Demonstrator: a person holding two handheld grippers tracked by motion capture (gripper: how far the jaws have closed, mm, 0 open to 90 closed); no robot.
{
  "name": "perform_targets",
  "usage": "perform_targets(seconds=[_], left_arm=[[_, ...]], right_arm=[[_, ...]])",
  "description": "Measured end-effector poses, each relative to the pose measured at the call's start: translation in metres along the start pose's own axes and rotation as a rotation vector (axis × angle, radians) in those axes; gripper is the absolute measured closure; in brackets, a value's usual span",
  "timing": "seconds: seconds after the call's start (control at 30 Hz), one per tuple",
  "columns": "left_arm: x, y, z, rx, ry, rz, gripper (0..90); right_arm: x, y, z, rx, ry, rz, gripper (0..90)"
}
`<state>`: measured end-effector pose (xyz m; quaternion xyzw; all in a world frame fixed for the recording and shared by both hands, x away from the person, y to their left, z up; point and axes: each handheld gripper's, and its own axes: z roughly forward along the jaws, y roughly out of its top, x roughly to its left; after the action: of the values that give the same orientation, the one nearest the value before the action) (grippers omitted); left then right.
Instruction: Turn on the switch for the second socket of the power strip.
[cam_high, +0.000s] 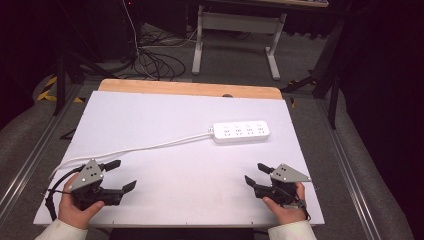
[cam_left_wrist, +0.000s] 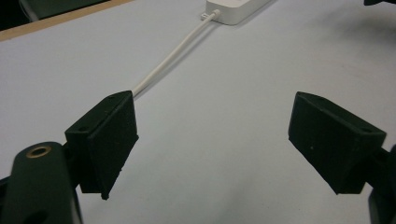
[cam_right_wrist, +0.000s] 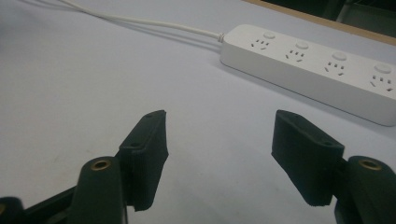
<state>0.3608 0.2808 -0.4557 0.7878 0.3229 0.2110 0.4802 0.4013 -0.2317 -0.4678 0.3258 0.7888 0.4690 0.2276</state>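
A white power strip (cam_high: 242, 132) with several sockets and buttons lies flat on the white table (cam_high: 190, 120), right of centre. Its white cord (cam_high: 145, 148) runs left across the table toward the left edge. My left gripper (cam_high: 121, 175) rests near the front left corner, open, nothing between its jaws; the cord (cam_left_wrist: 170, 60) and the strip's end (cam_left_wrist: 233, 9) lie ahead of it. My right gripper (cam_high: 257, 174) rests near the front right, open and empty, with the power strip (cam_right_wrist: 313, 70) a short way beyond its jaws.
The table's far edge is a bare wooden strip (cam_high: 190, 89). Beyond it on the floor are tangled cables (cam_high: 155, 62) and a white desk frame (cam_high: 237, 37). Metal rails (cam_high: 345, 155) flank the table on both sides.
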Motion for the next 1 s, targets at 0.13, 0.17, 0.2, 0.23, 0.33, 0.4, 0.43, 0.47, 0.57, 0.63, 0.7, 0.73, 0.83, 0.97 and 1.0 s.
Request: perform_targets(seconds=[0.13,0.17,0.2,0.23,0.33,0.4,0.43,0.47,0.57,0.63,0.7,0.73,0.83,0.97,1.0], left_arm=[[0.0,0.0,-0.001,-0.002,0.003,0.003,16.1],[0.0,0.0,-0.001,-0.003,0.004,0.002,16.1],[0.001,0.0,-0.001,-0.003,0.004,0.001,16.1],[0.001,0.0,-0.001,-0.003,0.002,-0.004,16.1],[0.001,0.0,-0.001,-0.006,0.002,-0.006,16.1],[0.001,0.0,-0.001,-0.006,0.004,-0.006,16.1],[0.001,0.0,-0.001,-0.005,0.004,-0.006,16.1],[0.001,0.0,-0.001,-0.003,0.004,-0.004,16.1],[0.001,0.0,-0.001,-0.004,0.01,-0.002,16.1],[0.001,0.0,-0.002,-0.003,0.012,0.001,16.1],[0.0,0.0,-0.002,-0.003,0.015,0.001,16.2],[0.001,0.0,-0.002,-0.002,0.016,0.002,16.2],[0.001,0.0,-0.002,-0.001,0.017,0.001,16.1],[0.0,0.0,-0.002,-0.003,0.017,0.005,16.1],[0.0,0.0,-0.003,-0.003,0.017,0.005,16.1]], right_arm=[[0.0,0.0,0.0,0.002,0.0,-0.001,36.5],[0.0,0.001,0.0,0.001,0.0,-0.002,36.5],[0.0,0.001,0.0,0.001,0.0,-0.003,36.4],[0.0,0.001,0.0,0.001,0.0,-0.003,36.4],[0.0,0.001,0.0,0.004,0.004,-0.007,36.4],[0.001,0.002,0.0,0.005,0.004,-0.005,36.5],[0.001,0.002,0.0,0.005,0.004,-0.005,36.5],[0.001,0.002,0.0,0.005,0.004,-0.007,36.5],[0.002,0.003,0.0,0.007,0.006,-0.009,36.4],[0.002,0.004,0.001,0.01,0.008,-0.011,36.5],[0.003,0.007,0.001,0.017,0.011,-0.019,36.6],[0.003,0.008,0.001,0.022,0.01,-0.02,37.0],[0.003,0.012,0.001,0.03,0.016,-0.017,38.7],[0.001,0.022,0.0,0.049,0.043,-0.002,42.1],[0.001,0.024,0.0,0.05,0.047,0.002,42.3]])
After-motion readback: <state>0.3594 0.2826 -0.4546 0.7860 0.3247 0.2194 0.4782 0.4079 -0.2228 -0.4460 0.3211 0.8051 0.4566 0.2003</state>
